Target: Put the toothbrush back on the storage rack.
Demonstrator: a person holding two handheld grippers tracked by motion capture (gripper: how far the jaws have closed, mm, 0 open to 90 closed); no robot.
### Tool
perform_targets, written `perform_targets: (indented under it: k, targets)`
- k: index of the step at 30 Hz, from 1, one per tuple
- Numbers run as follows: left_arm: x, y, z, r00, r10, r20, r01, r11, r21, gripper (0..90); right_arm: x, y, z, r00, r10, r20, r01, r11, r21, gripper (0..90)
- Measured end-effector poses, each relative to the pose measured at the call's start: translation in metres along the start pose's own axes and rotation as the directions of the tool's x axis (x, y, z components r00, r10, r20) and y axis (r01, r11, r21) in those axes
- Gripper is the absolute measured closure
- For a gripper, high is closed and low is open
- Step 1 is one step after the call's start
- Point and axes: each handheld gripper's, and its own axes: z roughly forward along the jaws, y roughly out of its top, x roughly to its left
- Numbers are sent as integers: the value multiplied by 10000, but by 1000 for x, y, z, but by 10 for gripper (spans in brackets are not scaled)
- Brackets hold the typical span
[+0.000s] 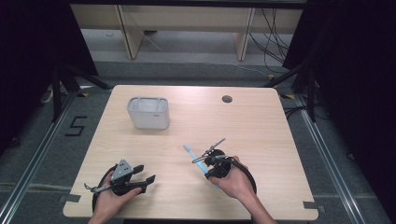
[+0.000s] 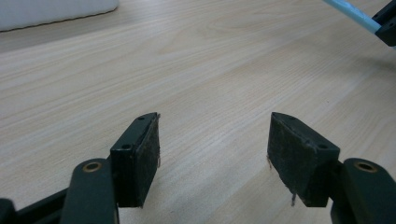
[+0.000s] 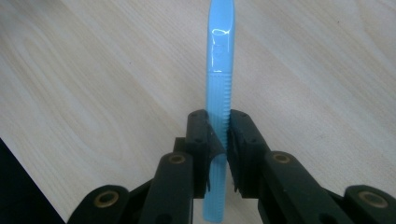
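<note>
Nearest my cameras are the jaws themselves: in the right gripper view I see the right gripper (image 3: 218, 140) clamped narrow on a light blue toothbrush handle (image 3: 219, 60), which runs straight up between the pads and pokes out a little behind them. Its ribbed grip section sits right at the pinch.

From the high view, my right gripper (image 1: 211, 160) holds that toothbrush (image 1: 190, 152) low over the near-right part of the wooden table (image 1: 261, 126), the free end pointing away and to the left. My right hand (image 1: 238, 181) wraps the tool from behind.

My left gripper (image 2: 212, 144) stands wide apart with bare wood between its pads; in the high view it (image 1: 145, 173) rests near the front-left edge, held by my left hand (image 1: 111, 201).

Count: two grippers, one toothbrush, one grey-white rectangular container (image 1: 148, 112) standing well apart toward the far left, and one round cable hole (image 1: 227, 99) in the tabletop.

The only writing I can read is a black "5" (image 1: 76, 126) marked on the floor left of the table.
</note>
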Motion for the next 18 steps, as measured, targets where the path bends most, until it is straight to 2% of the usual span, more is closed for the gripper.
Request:
perform_targets:
  k: [2,6,7,10,12,13,14,16,18]
  targets:
    - [0,0,0,10000,-41,-38,41,10000,30,338,-2,-2,-1,9999,-47,-142,43,9996,-277,795]
    - [0,0,0,9999,-100,-48,100,9999,8,338,-3,-7,-3,9996,231,-154,-240,9977,-628,795]
    - [0,0,0,9999,-98,-76,98,9999,55,338,-4,-8,-3,9997,129,-183,-143,9970,-766,795]
    - [1,0,1,9999,-133,12,133,9999,21,338,-7,-10,-5,9990,388,-200,-406,9942,-995,795]
    - [1,0,1,9998,-185,6,185,9998,42,337,-9,-11,-6,9992,326,-225,-350,9925,-1172,795]
    - [1,0,1,9998,-222,-7,222,9997,45,337,-10,-11,-5,9996,234,-175,-255,9915,-1273,795]
    - [1,0,1,9997,-239,-12,239,9997,60,337,-10,-12,-6,9990,402,-187,-423,9901,-1340,795]
    - [1,0,1,9995,-323,-20,323,9995,21,337,-12,-12,-6,9995,269,-160,-291,9871,-1577,795]
    - [2,0,1,9996,-298,-8,298,9995,38,337,-12,-13,-8,9992,400,-50,-402,9830,-1792,795]
